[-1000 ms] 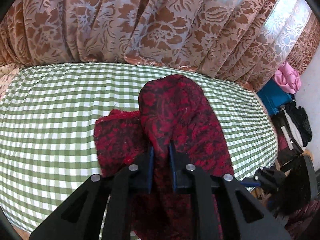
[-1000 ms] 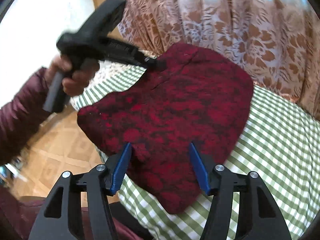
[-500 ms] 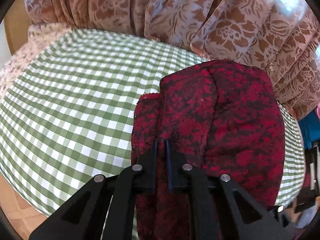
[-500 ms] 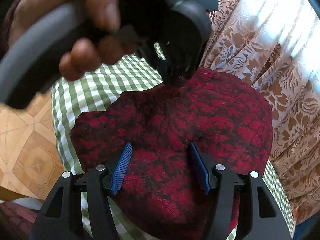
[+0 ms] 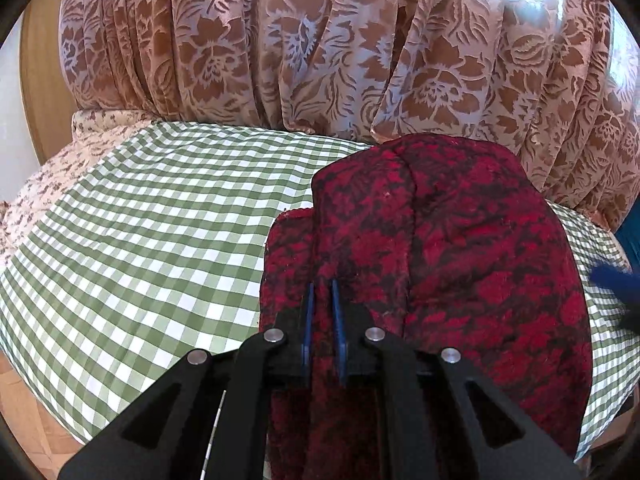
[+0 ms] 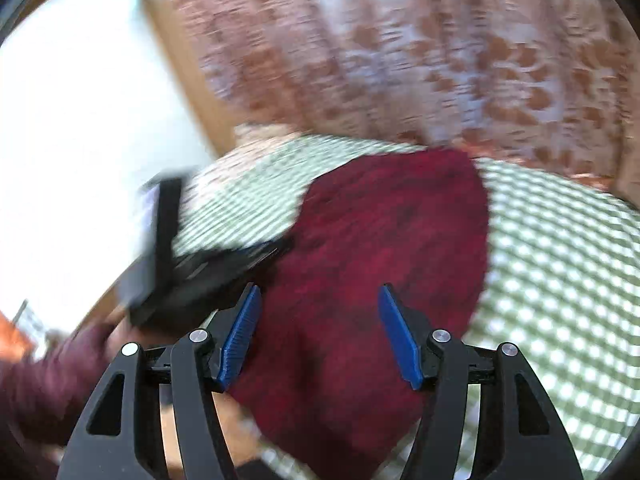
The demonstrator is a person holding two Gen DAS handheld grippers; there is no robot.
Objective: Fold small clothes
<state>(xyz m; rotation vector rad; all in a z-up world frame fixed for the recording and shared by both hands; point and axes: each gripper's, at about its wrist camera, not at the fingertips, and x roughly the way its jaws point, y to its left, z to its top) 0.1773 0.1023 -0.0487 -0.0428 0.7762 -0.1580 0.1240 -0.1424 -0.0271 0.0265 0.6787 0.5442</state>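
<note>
On the green-checked tablecloth [image 5: 140, 248], the left gripper [image 5: 321, 320] pinches the red-and-black patterned knit garment [image 5: 460, 264] mid-fold; the right gripper [image 6: 318, 336], gaping wide, probably needs a matching edge.

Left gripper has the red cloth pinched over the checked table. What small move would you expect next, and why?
Probably the left gripper lowers its fold and lets go. It is shut on the red garment, whose upper layer already lies doubled over a lower one on the checked tablecloth. The right gripper is open, holding nothing.

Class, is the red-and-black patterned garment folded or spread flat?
Folded: the red-and-black patterned garment lies doubled over a lower layer showing at its left edge, pinched by the left gripper.
</note>
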